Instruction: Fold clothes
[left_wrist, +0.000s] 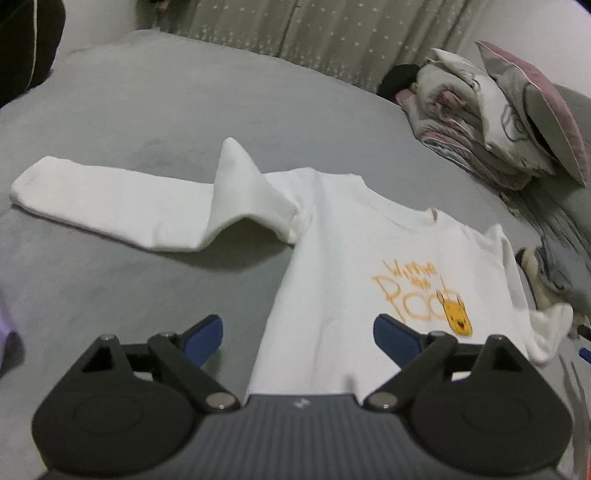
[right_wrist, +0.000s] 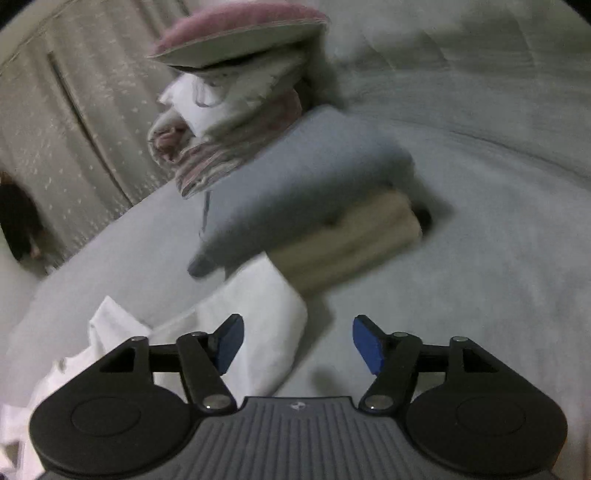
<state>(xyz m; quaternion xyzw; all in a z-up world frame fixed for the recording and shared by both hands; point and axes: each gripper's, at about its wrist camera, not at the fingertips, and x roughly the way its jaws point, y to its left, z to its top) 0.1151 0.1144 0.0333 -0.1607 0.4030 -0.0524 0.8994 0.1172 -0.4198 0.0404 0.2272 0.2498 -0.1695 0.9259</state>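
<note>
My left gripper (left_wrist: 297, 334) stands wide, its blue pads apart with nothing pressed between them; the hem of the white long-sleeved cotton sweatshirt with an orange bear print (left_wrist: 369, 266) lies in the gap below. The sweatshirt is spread front-up on the grey bed cover (left_wrist: 147, 110), its body toward one o'clock from my fingers. One sleeve runs out toward ten o'clock, with a peaked fold standing up near the shoulder. The other sleeve drops off at three o'clock, and its cuff is half lost near the picture's edge. The orange lettering is too smeared to read fully.

My right gripper (right_wrist: 298, 345) is also open, less wide, holding nothing. A white sleeve (right_wrist: 266, 317) of the sweatshirt lies under and beside its left pad; I cannot tell whether it touches. At twelve o'clock sits a blurred stack of folded clothes, a grey-blue piece (right_wrist: 295, 177) over a beige one (right_wrist: 351, 240), with something dark behind that I cannot make out. Farther back, at eleven o'clock, a pink-edged pillow (right_wrist: 240, 29) tops a heap of rolled bedding (right_wrist: 221, 122) before a pale curtain (right_wrist: 74, 110).
</note>
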